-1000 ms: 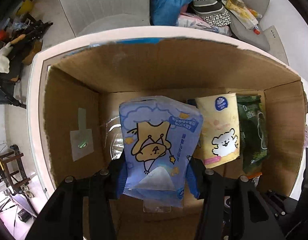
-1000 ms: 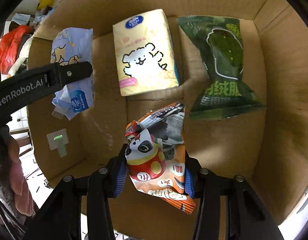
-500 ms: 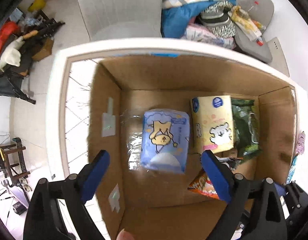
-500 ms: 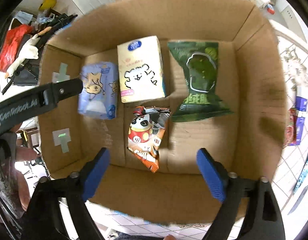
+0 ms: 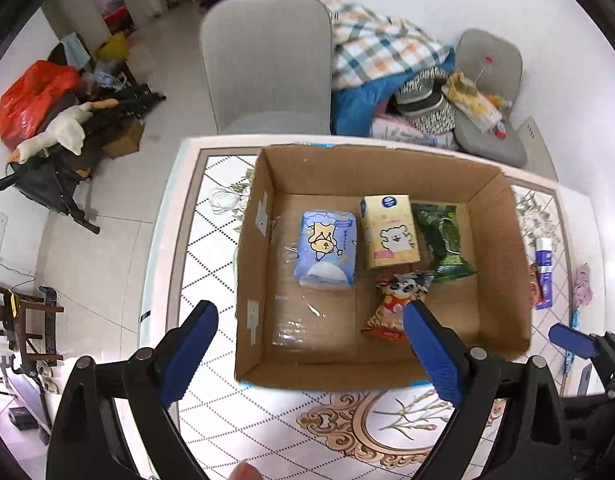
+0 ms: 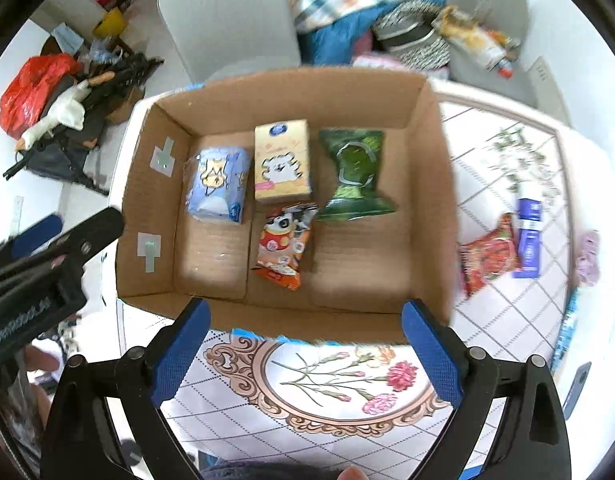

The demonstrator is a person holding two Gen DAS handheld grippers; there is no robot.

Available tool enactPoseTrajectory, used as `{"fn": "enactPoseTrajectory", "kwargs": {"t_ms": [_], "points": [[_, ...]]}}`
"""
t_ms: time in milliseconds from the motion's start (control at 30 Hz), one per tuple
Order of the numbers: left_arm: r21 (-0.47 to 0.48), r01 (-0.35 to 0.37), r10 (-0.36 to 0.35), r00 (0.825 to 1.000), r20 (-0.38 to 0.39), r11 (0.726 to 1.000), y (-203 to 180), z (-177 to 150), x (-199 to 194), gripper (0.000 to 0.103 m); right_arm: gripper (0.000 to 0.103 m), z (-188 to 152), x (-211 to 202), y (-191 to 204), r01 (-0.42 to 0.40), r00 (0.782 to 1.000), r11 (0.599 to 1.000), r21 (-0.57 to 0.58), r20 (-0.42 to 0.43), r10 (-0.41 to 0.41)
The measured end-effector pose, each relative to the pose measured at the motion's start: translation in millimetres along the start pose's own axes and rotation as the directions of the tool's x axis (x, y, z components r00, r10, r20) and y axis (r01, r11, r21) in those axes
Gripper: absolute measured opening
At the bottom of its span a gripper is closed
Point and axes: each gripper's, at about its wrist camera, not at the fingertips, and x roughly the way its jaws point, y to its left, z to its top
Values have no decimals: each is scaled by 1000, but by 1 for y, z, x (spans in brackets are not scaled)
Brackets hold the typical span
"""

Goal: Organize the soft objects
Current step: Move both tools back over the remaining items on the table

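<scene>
My left gripper (image 5: 311,350) hangs above the near edge of the cardboard box (image 5: 495,240), its blue fingers (image 5: 189,346) spread wide and holding nothing; my right gripper (image 6: 305,350) hovers over the same near wall in its own view, fingers (image 6: 431,356) likewise wide apart and empty; the box sits on the patterned desk (image 6: 331,392) at the centre of both frames. Inside, along the far wall, lie three packs in a row: the blue tissue pack (image 5: 326,249) at the left, the yellow tissue pack (image 5: 389,231) just beside it, and the green packet (image 5: 445,245) to the right of that, touching the yellow one as far as I can tell; below the yellow pack, lower in the frame, the orange panda snack bag (image 6: 283,242) lies flat on the box floor. Outside the box, at the right of the right wrist frame, a red snack bag (image 6: 489,256) and a purple tube box (image 6: 529,238) rest on the desk, touching, with a lilac scrunchie (image 6: 587,258) near them. A grey chair (image 5: 267,60) stands beyond the desk at the top.
</scene>
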Motion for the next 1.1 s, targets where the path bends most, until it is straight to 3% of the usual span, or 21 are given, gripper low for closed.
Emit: {"fn": "enactPoseTrajectory", "kwargs": {"t_ms": [233,367,467,633,733,867,967,1100], "points": [[-16,-23,24,995,99,1000,-9,-24,-49,95,98,-26,-56,-12,6,995,1000,-20,101,-4],[-24,-15,18,992,126,1000,-21,-29,-66,95,98,-38,-78,-23,-34,990,999,-20,134,36],[-2,-13,13,986,163,1000,-41,-29,-77,95,98,-43,-93,-41,-59,986,998,-4,154,59],[85,15,-31,979,203,996,-107,-20,-85,95,98,-44,-118,-96,-67,980,996,51,188,57],[124,69,-88,983,160,990,-151,-12,-70,95,98,-42,-127,-144,-39,980,994,105,198,18],[169,136,-141,990,16,976,-226,1,-22,95,98,-31,-122,-214,24,981,983,182,185,-58],[247,144,-135,990,-50,958,-283,4,16,92,98,-19,-105,-272,50,985,970,238,148,-87],[423,98,-50,991,-122,901,-349,0,75,92,98,-5,-71,-342,50,993,954,296,89,-80]]}}
